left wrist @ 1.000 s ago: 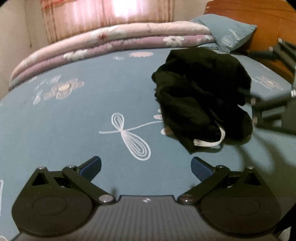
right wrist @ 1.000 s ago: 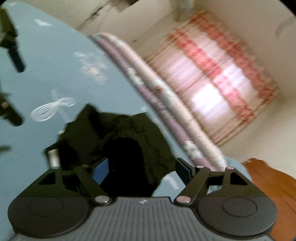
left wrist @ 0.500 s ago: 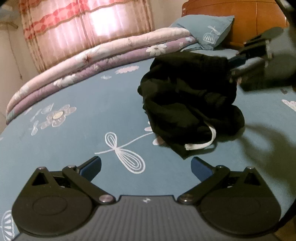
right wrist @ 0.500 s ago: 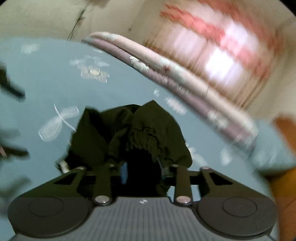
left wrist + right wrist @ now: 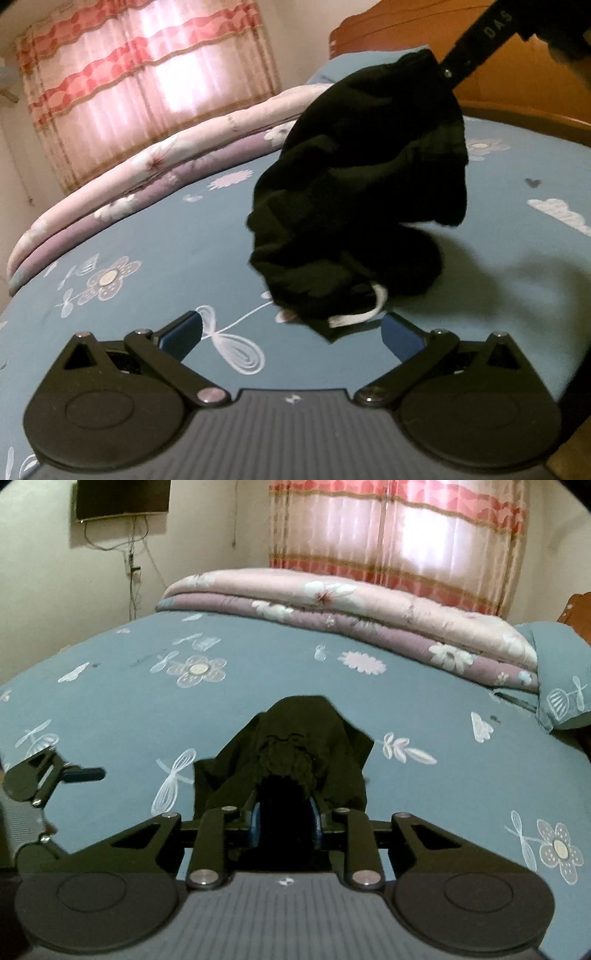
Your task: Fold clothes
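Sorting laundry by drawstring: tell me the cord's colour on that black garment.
White drawstring, clearest in the left wrist view.

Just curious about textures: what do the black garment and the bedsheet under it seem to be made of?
Black garment: soft matte knit, probably cotton jersey; it bunches limply, with a gathered waistband and a white drawstring. Bedsheet: smooth printed woven cloth, perhaps cotton or polyester; it lies flat without shine.

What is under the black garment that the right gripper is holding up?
Under the black garment lies the blue flowered bedsheet with its shadow. Its lower folds and white drawstring hide the sheet directly beneath.
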`<act>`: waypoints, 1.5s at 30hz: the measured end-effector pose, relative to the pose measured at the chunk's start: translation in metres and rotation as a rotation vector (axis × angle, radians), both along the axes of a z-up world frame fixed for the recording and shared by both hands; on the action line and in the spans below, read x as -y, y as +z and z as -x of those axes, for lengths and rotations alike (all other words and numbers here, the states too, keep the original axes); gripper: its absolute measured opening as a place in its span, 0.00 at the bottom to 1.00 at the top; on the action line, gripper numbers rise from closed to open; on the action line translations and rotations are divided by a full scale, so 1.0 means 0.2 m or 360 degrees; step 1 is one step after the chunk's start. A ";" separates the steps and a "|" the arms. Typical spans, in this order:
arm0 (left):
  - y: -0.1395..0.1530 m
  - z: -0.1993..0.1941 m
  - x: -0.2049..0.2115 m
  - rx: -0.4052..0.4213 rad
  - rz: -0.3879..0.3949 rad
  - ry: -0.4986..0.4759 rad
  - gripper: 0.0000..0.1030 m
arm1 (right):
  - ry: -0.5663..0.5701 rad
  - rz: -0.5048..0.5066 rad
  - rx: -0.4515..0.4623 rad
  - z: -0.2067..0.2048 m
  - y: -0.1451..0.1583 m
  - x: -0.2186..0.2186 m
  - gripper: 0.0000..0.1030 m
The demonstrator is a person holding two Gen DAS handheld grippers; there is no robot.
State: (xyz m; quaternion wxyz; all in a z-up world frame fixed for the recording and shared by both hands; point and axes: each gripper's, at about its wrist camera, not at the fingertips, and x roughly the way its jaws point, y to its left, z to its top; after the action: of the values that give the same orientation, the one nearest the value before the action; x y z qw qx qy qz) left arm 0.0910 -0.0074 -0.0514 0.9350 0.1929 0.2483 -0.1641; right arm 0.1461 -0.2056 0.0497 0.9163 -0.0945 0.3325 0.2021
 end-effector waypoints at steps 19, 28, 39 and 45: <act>0.00 0.04 0.32 0.0316 -0.0214 -0.0366 0.99 | -0.0019 -0.0132 -0.0203 0.04 -0.03 -0.01 0.29; -0.11 0.04 0.51 0.0689 -0.0565 -0.0636 0.84 | -0.0004 -0.0116 -0.0205 0.02 -0.03 -0.01 0.30; -0.21 0.02 0.63 0.0737 -0.0725 -0.0774 0.41 | -0.0038 -0.0185 -0.0244 -0.02 -0.07 0.06 0.32; -0.22 0.04 0.62 0.0722 -0.0733 -0.0773 0.28 | -0.0020 -0.0184 -0.0247 0.00 -0.07 0.04 0.33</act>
State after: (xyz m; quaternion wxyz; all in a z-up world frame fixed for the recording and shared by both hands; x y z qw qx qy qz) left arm 0.0826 -0.1307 -0.0960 0.8323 0.4818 0.0132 -0.2737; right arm 0.1464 -0.2129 0.0359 0.8930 -0.0235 0.3909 0.2218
